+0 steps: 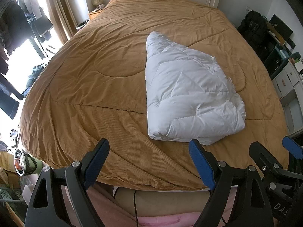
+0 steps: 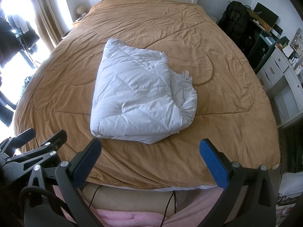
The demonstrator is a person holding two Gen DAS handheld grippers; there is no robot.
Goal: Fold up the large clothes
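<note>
1. 1 white padded garment (image 1: 191, 96), folded into a bundle, lies on 1 tan quilt (image 1: 90, 87) covering the bed.
2. 2 grippers hang side by side over the bed's near edge, tilted steeply down.
3. The left gripper (image 1: 149, 160) stands wide open, empty; the garment lies just ahead, slightly right.
4. The right gripper (image 2: 149, 158) also gapes empty, the garment just ahead of it.

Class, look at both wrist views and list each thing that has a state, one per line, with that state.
White padded garment: folded into a bundle, lying on the bed.
Tan bedspread: spread flat over the bed, wrinkled.
Left gripper: open, empty, above the near bed edge.
Right gripper: open, empty, short of the garment.
</note>
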